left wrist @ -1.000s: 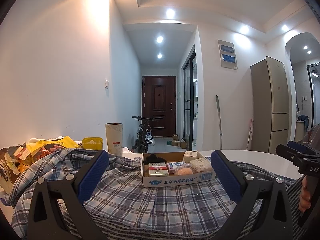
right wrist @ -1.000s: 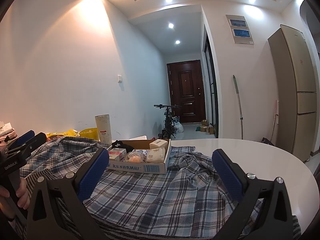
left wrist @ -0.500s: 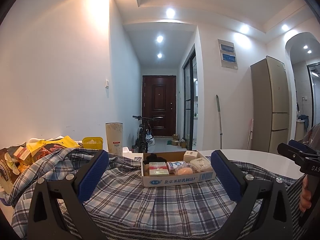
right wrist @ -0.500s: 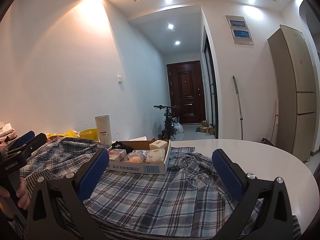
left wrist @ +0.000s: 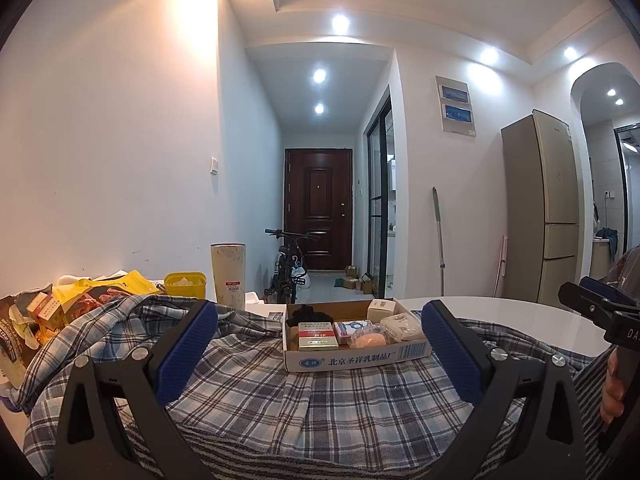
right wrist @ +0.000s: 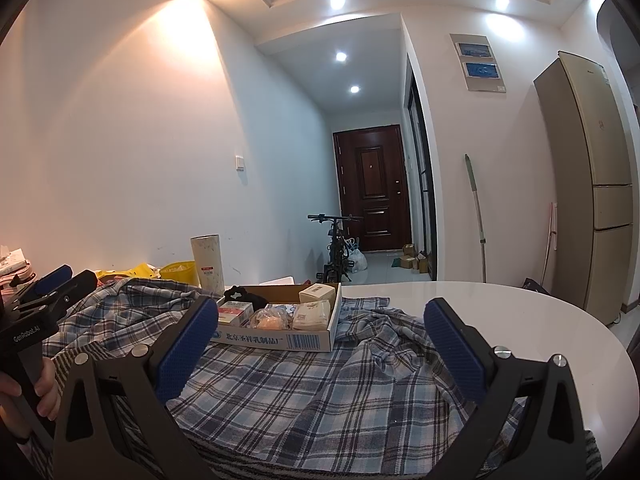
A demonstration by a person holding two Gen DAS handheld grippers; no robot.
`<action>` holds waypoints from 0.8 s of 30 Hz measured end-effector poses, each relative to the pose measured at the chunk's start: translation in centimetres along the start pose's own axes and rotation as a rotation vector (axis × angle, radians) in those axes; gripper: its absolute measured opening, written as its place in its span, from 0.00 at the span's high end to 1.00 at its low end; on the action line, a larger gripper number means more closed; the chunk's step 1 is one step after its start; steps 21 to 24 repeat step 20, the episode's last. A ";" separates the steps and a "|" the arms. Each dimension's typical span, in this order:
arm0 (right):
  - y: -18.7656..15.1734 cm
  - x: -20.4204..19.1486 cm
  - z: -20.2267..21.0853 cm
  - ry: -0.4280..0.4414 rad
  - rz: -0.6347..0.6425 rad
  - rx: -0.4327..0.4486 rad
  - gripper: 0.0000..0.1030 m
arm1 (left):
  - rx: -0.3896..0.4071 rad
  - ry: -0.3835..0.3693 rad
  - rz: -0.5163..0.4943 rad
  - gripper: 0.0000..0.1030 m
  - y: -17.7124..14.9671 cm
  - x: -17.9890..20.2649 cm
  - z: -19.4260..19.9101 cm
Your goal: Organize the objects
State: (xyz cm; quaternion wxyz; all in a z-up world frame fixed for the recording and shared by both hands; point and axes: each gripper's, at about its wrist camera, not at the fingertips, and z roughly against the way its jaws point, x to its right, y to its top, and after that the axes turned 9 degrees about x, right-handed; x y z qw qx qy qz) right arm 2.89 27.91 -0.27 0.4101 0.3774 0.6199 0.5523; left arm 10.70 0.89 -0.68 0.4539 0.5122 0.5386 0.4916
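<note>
Nearest, the left hand-held gripper point(left wrist: 319, 346) and the right hand-held gripper point(right wrist: 321, 343) both hover with blue-padded fingers spread wide, holding nothing. Under them a rumpled blue-and-white plaid shirt point(left wrist: 256, 392) covers the round white tabletop point(right wrist: 520, 316). On the shirt, farther out, sits a shallow cardboard tray box point(left wrist: 356, 354) packed with small cartons and wrapped items. Behind it stand a tall cream cylindrical tumbler point(left wrist: 228, 276) and a yellow tub point(left wrist: 185, 284).

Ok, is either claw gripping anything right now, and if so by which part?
Nothing is held. The left claw and right claw are both open above the plaid shirt.
</note>
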 end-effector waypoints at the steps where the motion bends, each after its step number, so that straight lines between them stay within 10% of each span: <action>1: 0.0 0.0 0.0 0.000 -0.001 0.000 0.00 | 0.001 0.000 0.001 0.00 0.0 0.0 0.0; 24: 0.1 0.1 -0.1 -0.001 0.001 -0.009 0.00 | 0.011 -0.001 0.000 0.00 0.1 0.1 0.1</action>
